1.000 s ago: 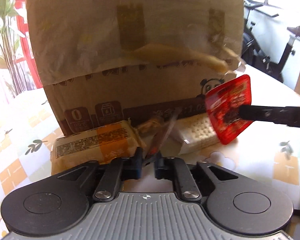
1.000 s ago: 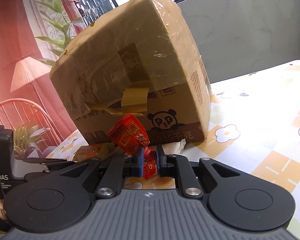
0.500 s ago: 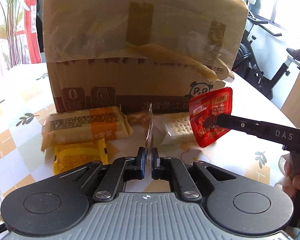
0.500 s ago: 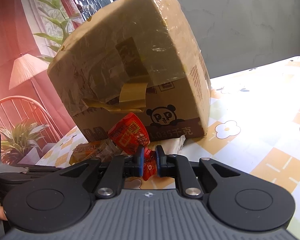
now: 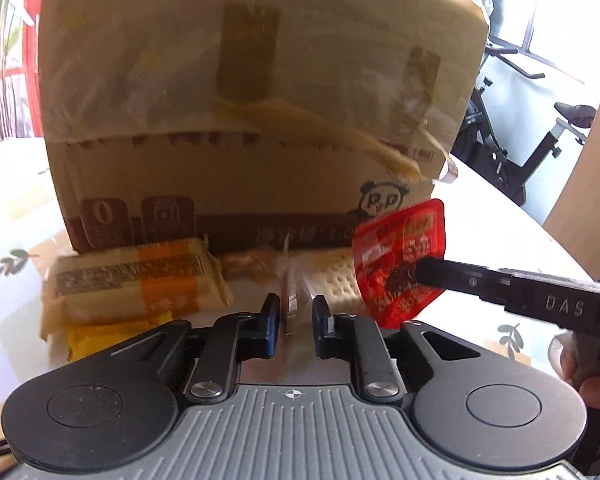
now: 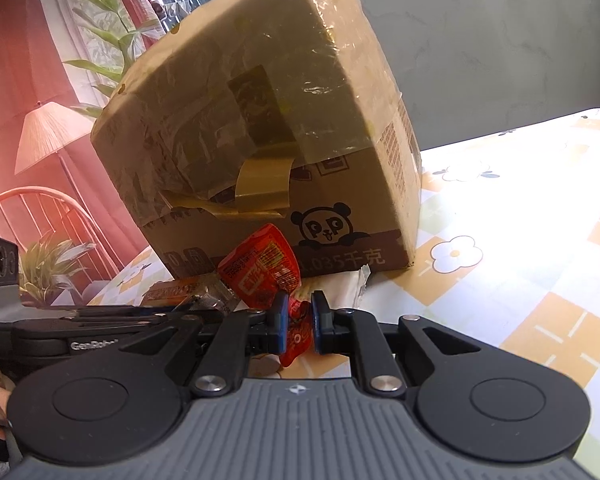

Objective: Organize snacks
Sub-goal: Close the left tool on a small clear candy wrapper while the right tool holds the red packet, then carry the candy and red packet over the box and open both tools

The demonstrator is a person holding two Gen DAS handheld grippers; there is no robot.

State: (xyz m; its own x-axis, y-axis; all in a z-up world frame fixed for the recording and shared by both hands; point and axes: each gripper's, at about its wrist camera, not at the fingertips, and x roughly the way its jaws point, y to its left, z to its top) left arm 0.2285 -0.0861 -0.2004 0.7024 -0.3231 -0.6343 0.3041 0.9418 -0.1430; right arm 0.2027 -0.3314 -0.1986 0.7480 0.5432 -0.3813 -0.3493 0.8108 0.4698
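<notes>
A taped cardboard box (image 5: 260,120) (image 6: 260,120) stands on the table with snack packs lying along its foot. My left gripper (image 5: 295,308) sits low in front of them. Its jaws are opening, and the thin edge of a clear wrapper (image 5: 289,300) stands between them, with a gap on its right side. Ahead lie a beige-and-orange pack (image 5: 140,280), a yellow pack (image 5: 100,332) and a white cracker pack (image 5: 332,276). My right gripper (image 6: 299,310) is shut on a red snack packet (image 6: 260,268) (image 5: 396,264), held just above the table at the box's right front.
The floral tablecloth (image 6: 500,240) lies bare to the right of the box. An exercise bike (image 5: 540,140) stands beyond the table's far right edge. A floor lamp (image 6: 48,136), a chair (image 6: 28,212) and plants are behind on the left.
The left jaws, pinched on the clear wrapper before, have parted a little, and the left view has drawn closer to the box. The right gripper keeps the red packet in the same place.
</notes>
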